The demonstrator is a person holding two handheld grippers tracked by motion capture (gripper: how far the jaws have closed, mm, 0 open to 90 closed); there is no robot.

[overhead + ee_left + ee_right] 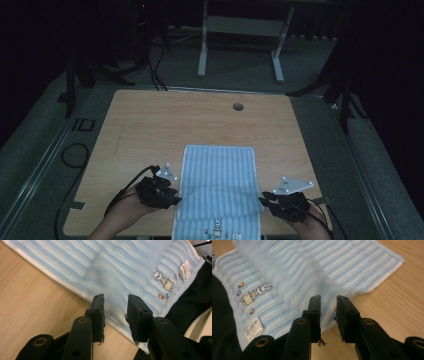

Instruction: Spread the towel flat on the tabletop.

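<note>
A person's left gripper sits at the left long edge of a blue striped towel spread on a wooden table, its jaws held apart with that edge running between and just beyond the fingertips in the left gripper view; nothing is pinched. Ahead of those tips and off to their right in that view, a small cartoon rabbit print and a white label mark the towel's near end, which hangs over the table edge toward the person. The cloth lies flat between the two grippers, its far end reaching toward the middle of the tabletop. At the towel's right long edge, the right gripper is likewise spread, and in the right gripper view a lifted, blurred fold of the cloth stands in and above the gap between its fingertips; whether they touch it cannot be told. The rabbit print lies to the left of those tips in that view, bare wood to their right.
</note>
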